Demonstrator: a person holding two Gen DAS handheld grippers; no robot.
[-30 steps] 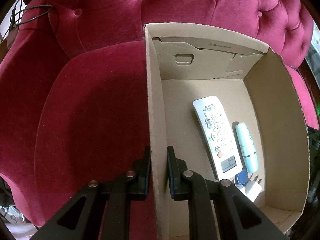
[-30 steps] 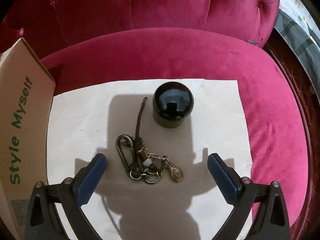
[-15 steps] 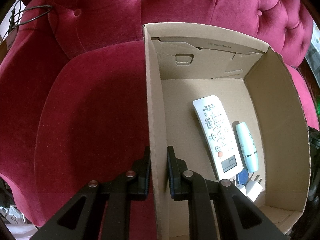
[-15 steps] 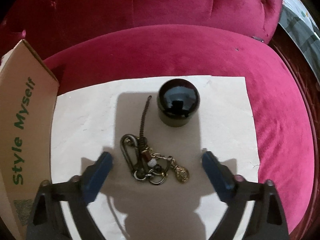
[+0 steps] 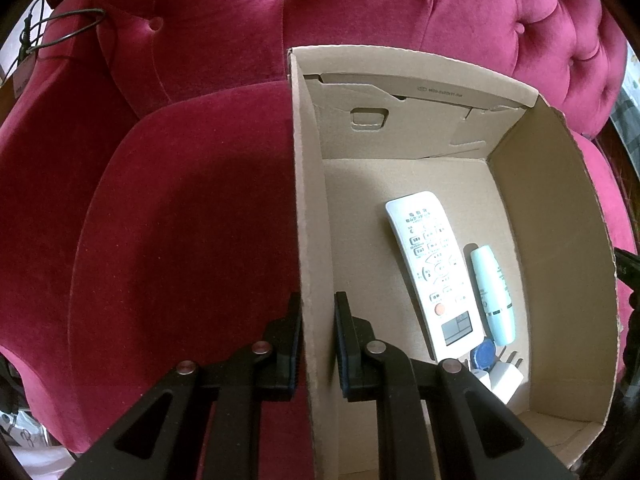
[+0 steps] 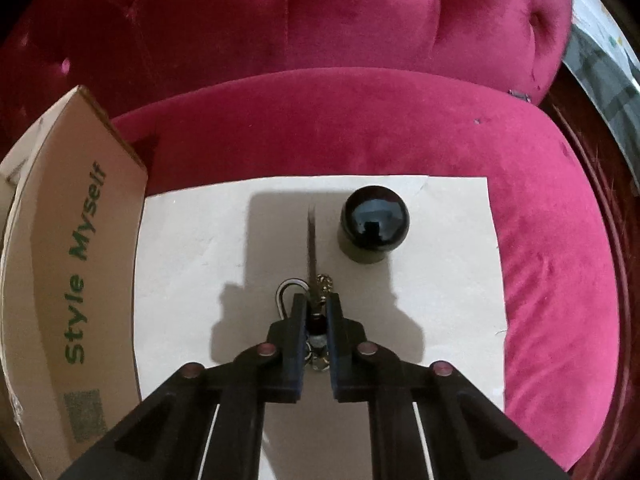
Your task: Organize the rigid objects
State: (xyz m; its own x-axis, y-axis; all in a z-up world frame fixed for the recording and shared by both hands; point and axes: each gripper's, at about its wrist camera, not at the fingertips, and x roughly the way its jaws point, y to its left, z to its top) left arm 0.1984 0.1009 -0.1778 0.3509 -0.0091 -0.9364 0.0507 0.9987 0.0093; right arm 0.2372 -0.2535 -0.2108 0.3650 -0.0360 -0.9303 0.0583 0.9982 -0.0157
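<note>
- The left gripper [image 5: 317,344], at the bottom centre of the left wrist view, is clenched on the near left wall of the cardboard box [image 5: 310,216], one finger outside the wall and one inside.
- The right gripper [image 6: 317,312], at the bottom centre of the right wrist view, is clenched on the keychain [image 6: 316,300]; its metal clip loops out to the left of the fingers and its dark cord runs straight up the frame.
- The keychain lies on a pale sheet [image 6: 192,264] spread over the red velvet sofa [image 6: 360,128].
- A black round-topped jar [image 6: 375,226] stands on the sheet at centre right, just beside the cord's upper end.
- The box, printed "Style Myself", fills the left edge of the right wrist view.
- Inside the box, lower right of the left wrist view: a white remote control [image 5: 434,268], a pale blue tube [image 5: 492,292] just right of it, a blue round piece [image 5: 484,350] and a white plug adapter [image 5: 505,378] below them.
</note>
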